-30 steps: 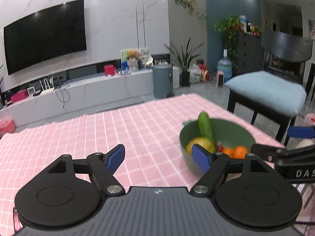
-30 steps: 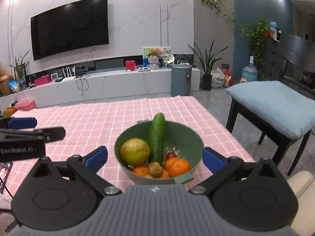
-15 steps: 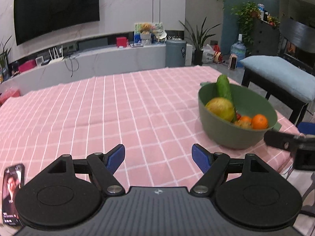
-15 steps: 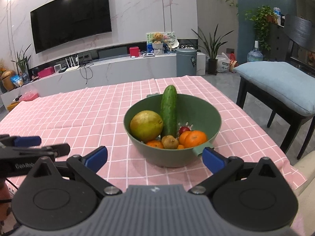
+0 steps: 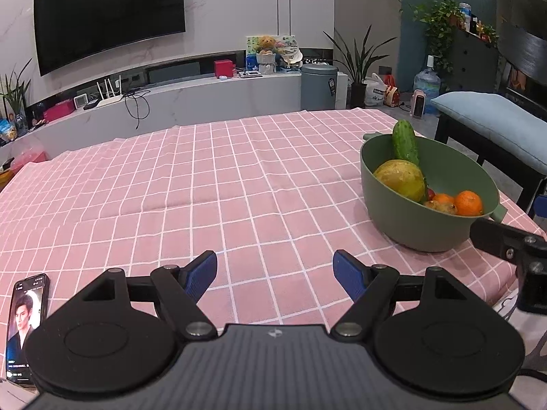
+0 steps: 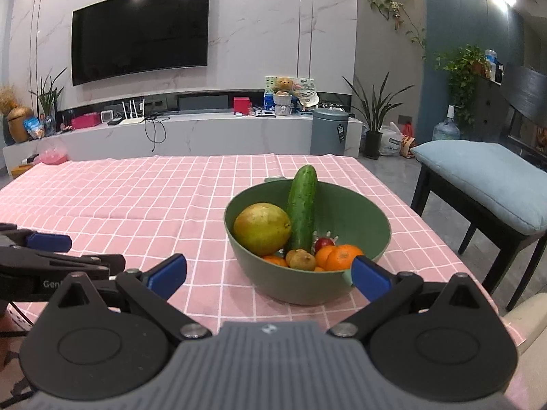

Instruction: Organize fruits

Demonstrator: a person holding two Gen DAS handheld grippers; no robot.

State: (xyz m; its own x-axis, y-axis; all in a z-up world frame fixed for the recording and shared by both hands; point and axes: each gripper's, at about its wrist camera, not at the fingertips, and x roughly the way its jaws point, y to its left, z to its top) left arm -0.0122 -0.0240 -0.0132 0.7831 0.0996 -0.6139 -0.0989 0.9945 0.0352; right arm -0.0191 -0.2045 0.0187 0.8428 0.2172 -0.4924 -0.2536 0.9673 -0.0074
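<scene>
**One bowl, a handful of fruit, both jaws empty**

My left gripper (image 5: 275,275) hangs over the table (image 5: 205,188) with its jaws spread wide and nothing between them. My right gripper (image 6: 269,275) is just as wide, also empty, its blue fingertips (image 6: 371,278) flanking the near rim of the green bowl (image 6: 362,212) without a clear touch.

The count: one bowl, sitting near the table's right edge. Inside it, one cucumber (image 6: 302,208) leaning upright against the far wall, one large yellow-green fruit (image 6: 261,229) beside it on the left, one small brownish fruit (image 6: 301,259) at the front, one small red fruit (image 6: 324,242) behind that, and at least three oranges (image 6: 342,256) (a couple are half hidden, so the tally may run higher).

One phone (image 5: 25,321) lies face up with its screen lit at the near left corner of the table.

The table wears a pink cloth with a white grid, creased in a few folds. Beyond it, a marble wall carries one dark television (image 6: 140,30), a long low counter holds small clutter, one grey bin (image 6: 329,131) stands on the floor, and a blue-cushioned bench (image 6: 478,177) sits to the right.
</scene>
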